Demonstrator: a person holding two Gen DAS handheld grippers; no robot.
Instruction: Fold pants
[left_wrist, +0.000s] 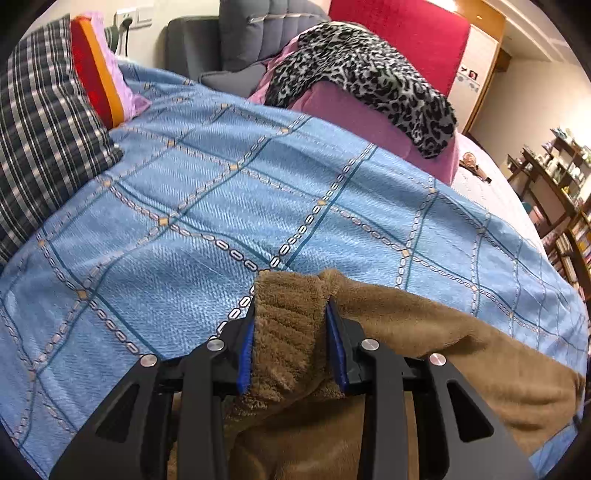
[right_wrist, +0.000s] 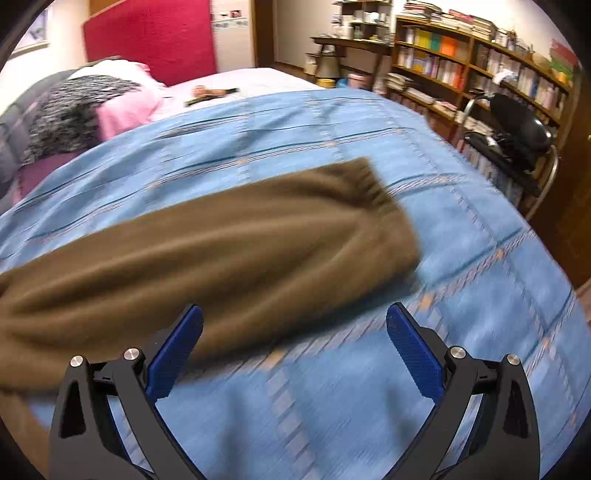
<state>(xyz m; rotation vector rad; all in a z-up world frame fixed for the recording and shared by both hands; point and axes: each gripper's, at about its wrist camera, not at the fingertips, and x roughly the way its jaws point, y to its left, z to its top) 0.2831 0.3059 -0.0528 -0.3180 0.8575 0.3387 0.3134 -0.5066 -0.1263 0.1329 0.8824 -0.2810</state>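
Note:
Brown fleece pants (left_wrist: 424, 339) lie on a blue patterned bedspread (left_wrist: 221, 206). My left gripper (left_wrist: 291, 314) is shut on a bunched, ribbed edge of the pants, with fabric filling the gap between the blue pads. In the right wrist view the pants (right_wrist: 221, 243) stretch from the left edge to a gathered cuff (right_wrist: 369, 184) on the bedspread (right_wrist: 369, 369). My right gripper (right_wrist: 295, 332) is open and empty, just in front of the near edge of the pants, its left pad (right_wrist: 177, 347) over the fabric. The view is motion-blurred.
A plaid pillow (left_wrist: 40, 147), a red-orange cushion (left_wrist: 96, 70) and a leopard-print cloth (left_wrist: 369, 77) on pink bedding lie at the head of the bed. A red headboard (right_wrist: 151, 37), bookshelves (right_wrist: 480, 66) and a black chair (right_wrist: 517, 136) stand beside the bed.

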